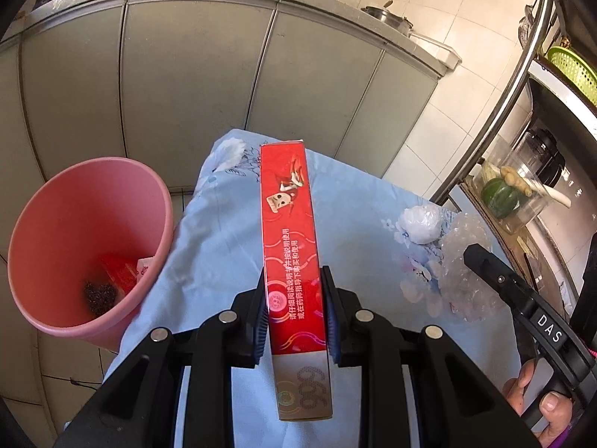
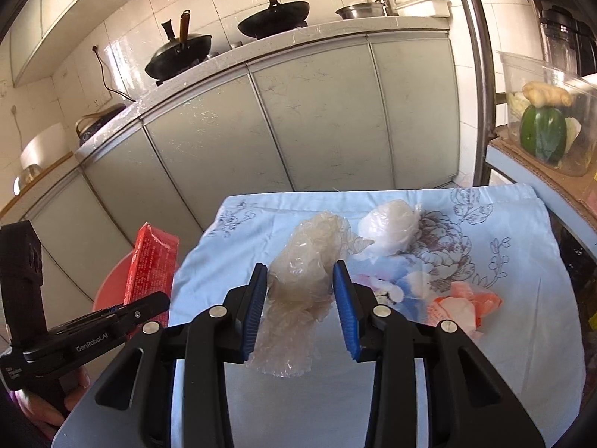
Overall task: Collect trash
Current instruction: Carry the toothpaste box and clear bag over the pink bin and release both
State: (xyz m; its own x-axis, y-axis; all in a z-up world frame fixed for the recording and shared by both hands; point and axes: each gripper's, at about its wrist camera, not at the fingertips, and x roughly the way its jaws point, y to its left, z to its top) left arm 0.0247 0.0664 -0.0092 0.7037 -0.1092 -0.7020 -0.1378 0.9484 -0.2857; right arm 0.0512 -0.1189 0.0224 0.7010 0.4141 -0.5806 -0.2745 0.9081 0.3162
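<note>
My left gripper (image 1: 293,280) is shut on a long red carton (image 1: 287,216), held up over the blue floral cloth (image 1: 224,231). A pink bin (image 1: 74,224) stands to its left, below the cloth's edge, with a red wrapper and a dark scrap inside. In the right wrist view my right gripper (image 2: 300,272) is shut on a crumpled clear plastic wrap (image 2: 317,235), whose lower end hangs below the pads. Just beyond it a white crumpled ball (image 2: 388,231) lies on the cloth. An orange-and-white wrapper (image 2: 462,306) lies to the right.
Grey cabinet doors (image 2: 317,112) under a counter with woks (image 2: 274,18) stand behind the small cloth-covered table. A metal shelf post (image 2: 481,74) and a clear tub of vegetables (image 2: 544,127) crowd the right side. A hand (image 1: 541,399) holds the right gripper.
</note>
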